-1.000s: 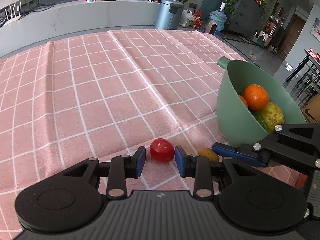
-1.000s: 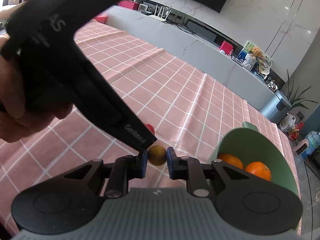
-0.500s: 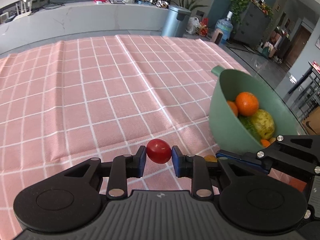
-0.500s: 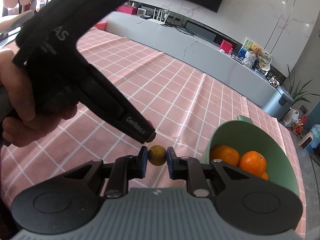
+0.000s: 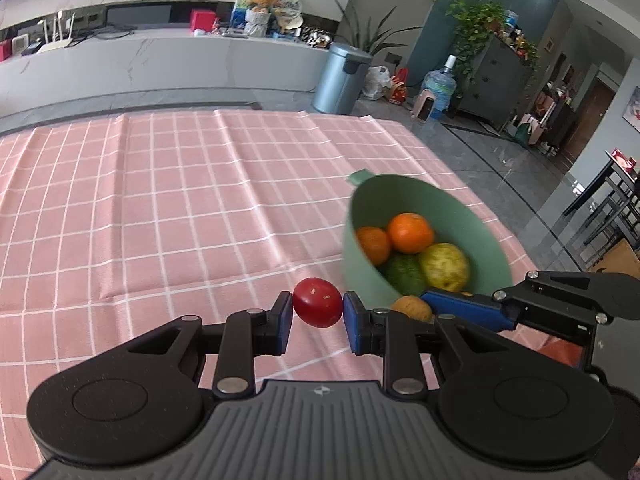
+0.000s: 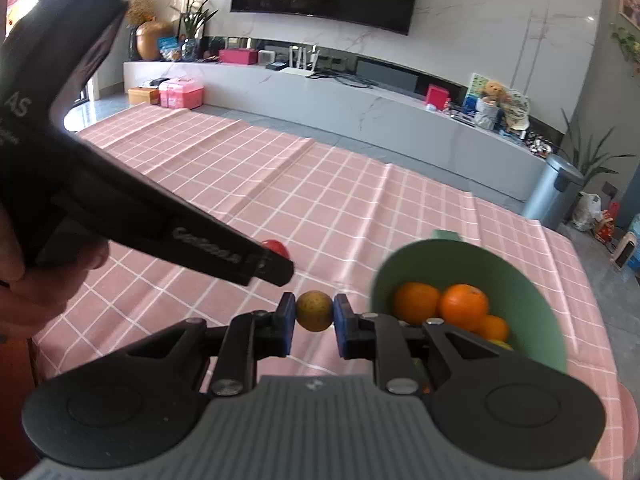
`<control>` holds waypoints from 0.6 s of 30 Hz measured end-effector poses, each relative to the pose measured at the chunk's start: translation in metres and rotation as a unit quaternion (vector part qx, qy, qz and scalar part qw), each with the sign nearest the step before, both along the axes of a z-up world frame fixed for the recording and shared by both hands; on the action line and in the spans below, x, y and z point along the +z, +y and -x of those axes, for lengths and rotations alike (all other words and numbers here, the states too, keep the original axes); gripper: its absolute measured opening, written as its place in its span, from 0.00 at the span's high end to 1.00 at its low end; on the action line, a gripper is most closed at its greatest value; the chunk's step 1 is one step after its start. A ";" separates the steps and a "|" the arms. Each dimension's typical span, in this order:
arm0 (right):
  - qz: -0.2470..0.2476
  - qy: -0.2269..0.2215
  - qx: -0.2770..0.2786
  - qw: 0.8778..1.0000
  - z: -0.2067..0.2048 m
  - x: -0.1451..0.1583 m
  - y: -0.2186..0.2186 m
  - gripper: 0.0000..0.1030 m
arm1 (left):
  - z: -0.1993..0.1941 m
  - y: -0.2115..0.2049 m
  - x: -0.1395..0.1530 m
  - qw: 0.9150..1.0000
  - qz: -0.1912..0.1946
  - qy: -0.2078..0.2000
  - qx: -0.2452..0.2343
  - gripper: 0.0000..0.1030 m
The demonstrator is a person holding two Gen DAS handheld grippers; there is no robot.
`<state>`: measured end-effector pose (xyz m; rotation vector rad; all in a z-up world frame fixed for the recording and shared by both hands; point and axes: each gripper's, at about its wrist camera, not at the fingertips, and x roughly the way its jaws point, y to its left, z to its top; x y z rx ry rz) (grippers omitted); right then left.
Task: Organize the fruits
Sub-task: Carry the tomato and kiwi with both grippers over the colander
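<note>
My left gripper (image 5: 317, 314) is shut on a red tomato (image 5: 317, 307) and holds it above the pink checked tablecloth (image 5: 180, 200). My right gripper (image 6: 314, 316) is shut on a small yellow-brown fruit (image 6: 314, 310), also lifted; that fruit also shows in the left wrist view (image 5: 412, 308). A green bowl (image 5: 476, 232) to the right holds oranges (image 5: 411, 233), a yellow-green fruit (image 5: 444, 266) and a dark green fruit. In the right wrist view the bowl (image 6: 532, 300) is at right, and the left gripper's body (image 6: 160, 224) crosses from the left with the tomato (image 6: 275, 246) partly hidden.
The table's far edge runs in front of a long white counter (image 5: 160, 64). A grey bin (image 5: 340, 78) stands on the floor beyond. The table's right edge lies just past the bowl. A hand (image 6: 48, 276) holds the left gripper.
Both grippers have risen with their fruits, and the views have tilted up. The left gripper closed on the tomato and lifted it off the cloth. The bowl now sits lower in view.
</note>
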<state>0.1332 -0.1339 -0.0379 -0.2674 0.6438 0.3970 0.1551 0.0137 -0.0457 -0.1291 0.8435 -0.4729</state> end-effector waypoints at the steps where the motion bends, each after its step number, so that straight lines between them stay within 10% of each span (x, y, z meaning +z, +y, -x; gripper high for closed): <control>1: -0.002 -0.001 -0.005 1.000 0.002 0.002 -0.005 0.85 | 0.001 -0.003 0.002 1.000 0.001 -0.002 -0.002 0.71; 18: 0.005 0.059 -0.083 0.995 -0.029 0.007 -0.104 0.85 | -0.011 -0.095 0.001 0.995 -0.021 0.006 -0.098 0.71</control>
